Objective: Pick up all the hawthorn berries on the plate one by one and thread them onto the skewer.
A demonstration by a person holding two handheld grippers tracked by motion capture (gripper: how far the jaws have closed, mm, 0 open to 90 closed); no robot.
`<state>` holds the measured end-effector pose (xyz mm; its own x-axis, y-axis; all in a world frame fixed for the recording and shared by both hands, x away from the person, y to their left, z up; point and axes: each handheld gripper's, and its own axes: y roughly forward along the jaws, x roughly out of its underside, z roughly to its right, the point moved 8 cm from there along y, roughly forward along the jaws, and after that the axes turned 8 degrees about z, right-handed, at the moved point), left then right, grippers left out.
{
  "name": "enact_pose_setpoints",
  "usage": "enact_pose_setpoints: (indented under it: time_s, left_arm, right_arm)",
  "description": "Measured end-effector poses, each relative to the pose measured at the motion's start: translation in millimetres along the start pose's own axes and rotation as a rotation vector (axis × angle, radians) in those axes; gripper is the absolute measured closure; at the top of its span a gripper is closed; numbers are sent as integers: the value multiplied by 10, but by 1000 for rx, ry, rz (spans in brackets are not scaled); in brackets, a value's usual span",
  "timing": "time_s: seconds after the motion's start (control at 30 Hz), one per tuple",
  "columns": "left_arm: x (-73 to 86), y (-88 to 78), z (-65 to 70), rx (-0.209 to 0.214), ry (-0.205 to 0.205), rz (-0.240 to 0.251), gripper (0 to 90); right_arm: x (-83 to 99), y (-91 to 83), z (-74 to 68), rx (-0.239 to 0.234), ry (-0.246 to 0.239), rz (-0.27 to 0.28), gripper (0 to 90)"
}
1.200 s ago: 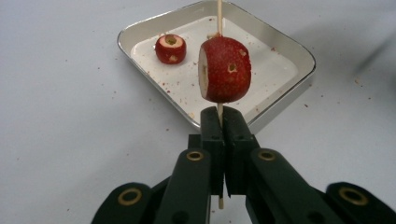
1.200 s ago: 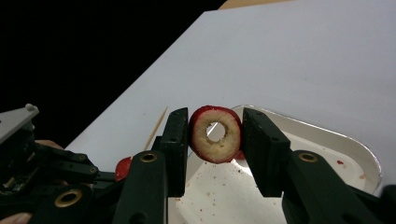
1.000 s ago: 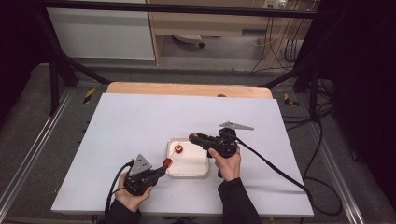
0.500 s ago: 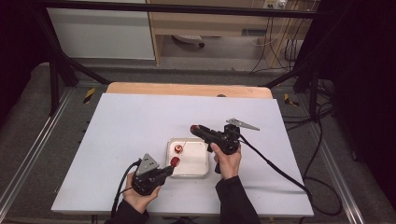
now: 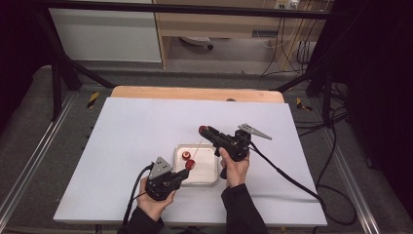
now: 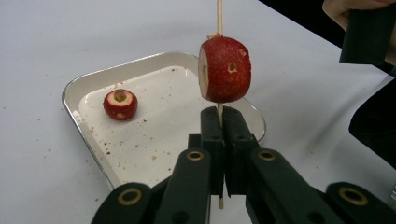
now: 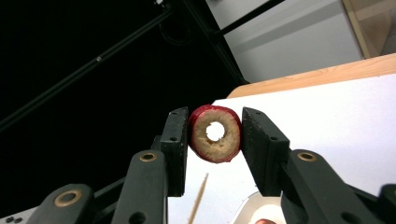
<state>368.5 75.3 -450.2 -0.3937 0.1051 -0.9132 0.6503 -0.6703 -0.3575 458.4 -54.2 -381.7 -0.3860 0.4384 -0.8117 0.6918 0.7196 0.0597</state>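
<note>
A: High view: the left gripper [image 5: 187,168] is at the near edge of the tray [image 5: 212,181], its jaws clamped on the lower end of a skewer [image 5: 197,149]. One red fruit [image 5: 190,164] is already threaded on it, just above the jaws.

B: Confirm from the left gripper view.

A: Confirmed. The jaws stand together on the skewer [image 6: 218,18], and the threaded fruit [image 6: 224,69] sits directly above them, cored hole visible. The stick rises upward past the fruit.

B: State of the right gripper?

A: The right gripper [image 5: 203,130] is held above the far side of the tray. In the right gripper view its jaws are closed on a second cored fruit [image 7: 215,133], with the hole facing the camera. The skewer tip [image 7: 198,198] shows below it, apart from the fruit.

B: Progress?

A: Judged roughly one third done. One fruit is threaded. The second is gripped but not yet on the stick; its hole must be lined up with the tip and pushed down. A third fruit [image 6: 120,103] lies loose in the tray [image 6: 74,88], untouched.
</note>
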Motion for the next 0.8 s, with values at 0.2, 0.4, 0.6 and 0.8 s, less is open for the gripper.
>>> enact_pose_setpoints:
  time_s: [0.2, 0.4, 0.6, 0.8]
  left_arm:
    - [-14, 5, -11, -2, -22, 8, 882]
    - [-24, 7, -10, -3, -30, 16, 882]
    - [-32, 7, -19, -6, -34, 22, 882]
    - [-42, 14, -33, -13, -47, 27, 882]
  right_arm:
    - [10, 5, -3, -3, -20, 20, 631]
    - [30, 15, -6, -7, -20, 34, 631]
    - [61, 19, -15, -15, -18, 30, 631]
    - [111, 28, -22, -18, -17, 27, 631]
